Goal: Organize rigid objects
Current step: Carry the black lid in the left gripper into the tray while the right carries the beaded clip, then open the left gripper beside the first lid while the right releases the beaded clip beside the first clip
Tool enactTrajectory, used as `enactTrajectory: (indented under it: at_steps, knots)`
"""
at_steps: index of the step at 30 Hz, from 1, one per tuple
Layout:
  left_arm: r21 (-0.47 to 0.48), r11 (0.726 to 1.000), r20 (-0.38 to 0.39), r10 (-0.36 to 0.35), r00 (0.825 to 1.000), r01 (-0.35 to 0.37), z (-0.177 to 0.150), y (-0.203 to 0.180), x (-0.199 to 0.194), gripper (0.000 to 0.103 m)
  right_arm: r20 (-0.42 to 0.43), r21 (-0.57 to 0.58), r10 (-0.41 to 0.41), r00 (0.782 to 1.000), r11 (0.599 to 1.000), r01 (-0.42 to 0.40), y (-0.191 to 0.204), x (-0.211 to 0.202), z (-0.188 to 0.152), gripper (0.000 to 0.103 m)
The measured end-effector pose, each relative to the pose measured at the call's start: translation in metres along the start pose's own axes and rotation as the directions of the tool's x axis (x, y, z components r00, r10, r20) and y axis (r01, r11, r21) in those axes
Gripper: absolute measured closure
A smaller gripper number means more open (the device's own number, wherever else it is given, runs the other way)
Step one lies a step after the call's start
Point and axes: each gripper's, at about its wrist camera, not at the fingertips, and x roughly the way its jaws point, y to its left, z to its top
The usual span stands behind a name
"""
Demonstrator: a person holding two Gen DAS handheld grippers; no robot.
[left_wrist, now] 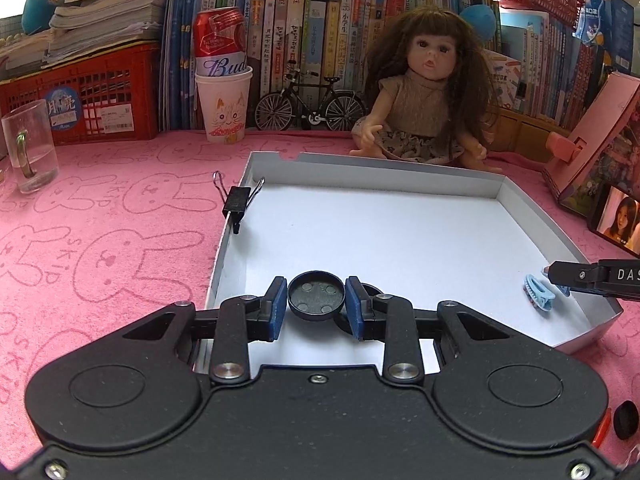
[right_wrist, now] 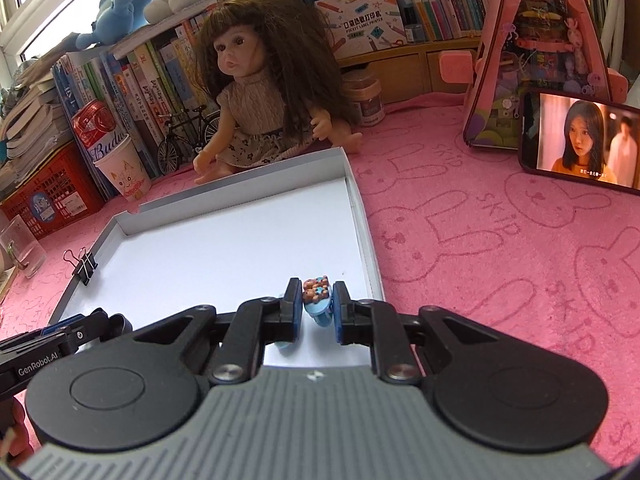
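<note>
Over the white tray: both grippers are hanging above its near end, each one carrying a small thing, while the tray [left_wrist: 496,190] is lying on the pink bunny cloth [left_wrist: 100,248].
Step in hand: by my reading, the two carried pieces are being brought down for setting inside the tray; neither is resting on its floor yet, as far as I can tell.
Left gripper: the left gripper [left_wrist: 316,300] is pinching a round black cap [left_wrist: 316,295] between its blue pads, jaws drawn in to just the cap's width, the cap's hollow side facing up.
Right gripper: the right gripper [right_wrist: 317,298] is squeezing a blue hair clip with little bears [right_wrist: 316,294] on top, jaws nearly together, near the tray's right wall.
Already in the tray: another light blue hair clip [left_wrist: 539,298] is lying by the right wall, just beside the right gripper's tip; something dark and round is sitting under the cap, but I cannot tell what it is.
Tray edge: a black binder clip [left_wrist: 237,205] is biting the left wall.
Next move: each hand is probably needing to sink a little further, then ease its jaws apart so the piece settles flat; the bear clip should be going down clear of the clip already lying there.
Bystanders: a doll [left_wrist: 424,92] is sitting behind the far wall, well apart from the work.
</note>
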Motion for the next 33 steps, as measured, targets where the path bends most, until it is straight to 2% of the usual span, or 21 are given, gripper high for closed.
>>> enactTrajectory:
  at_steps: [7, 12, 14, 15, 16, 17, 26, 33]
  knots:
    - [0.001, 1.0, -0.001, -0.024, 1.0, 0.024, 0.002, -0.001, 0.0, 0.074, -0.002, -0.003, 0.003, 1.0, 1.0, -0.003, 0.001, 0.002, 0.0, 0.083]
    - [0.011, 1.0, -0.003, 0.009, 1.0, -0.009, 0.002, 0.0, 0.0, 0.073, 0.0, 0.003, 0.012, 1.0, 1.0, -0.012, 0.0, 0.001, -0.001, 0.079]
    - [0.013, 1.0, -0.003, 0.018, 1.0, -0.018, 0.002, 0.0, -0.001, 0.066, 0.001, 0.009, 0.021, 1.0, 1.0, -0.021, -0.001, 0.0, -0.001, 0.078]
    - [0.015, 1.0, 0.0, 0.023, 1.0, -0.023, 0.002, 0.001, -0.001, 0.063, 0.004, 0.012, 0.026, 1.0, 1.0, -0.026, -0.001, -0.001, -0.001, 0.075]
    - [0.019, 0.999, 0.005, 0.029, 1.0, -0.029, 0.001, 0.001, -0.003, 0.059, 0.007, 0.014, 0.029, 1.0, 0.999, -0.029, -0.001, -0.003, -0.001, 0.062]
    - [0.023, 0.999, 0.009, 0.034, 0.999, -0.034, 0.001, 0.001, -0.004, 0.054, 0.014, 0.016, 0.034, 0.999, 0.999, -0.034, -0.001, -0.004, -0.001, 0.058]
    - [0.038, 0.999, 0.041, 0.016, 0.999, -0.018, 0.001, -0.001, -0.023, 0.033, 0.059, 0.005, 0.061, 0.996, 0.998, -0.061, -0.002, -0.025, 0.0, 0.041]
    - [0.04, 0.998, 0.066, -0.044, 0.997, 0.041, -0.003, -0.002, -0.05, 0.026, 0.116, -0.084, 0.06, 0.991, 0.995, -0.05, 0.003, -0.051, -0.008, 0.026]
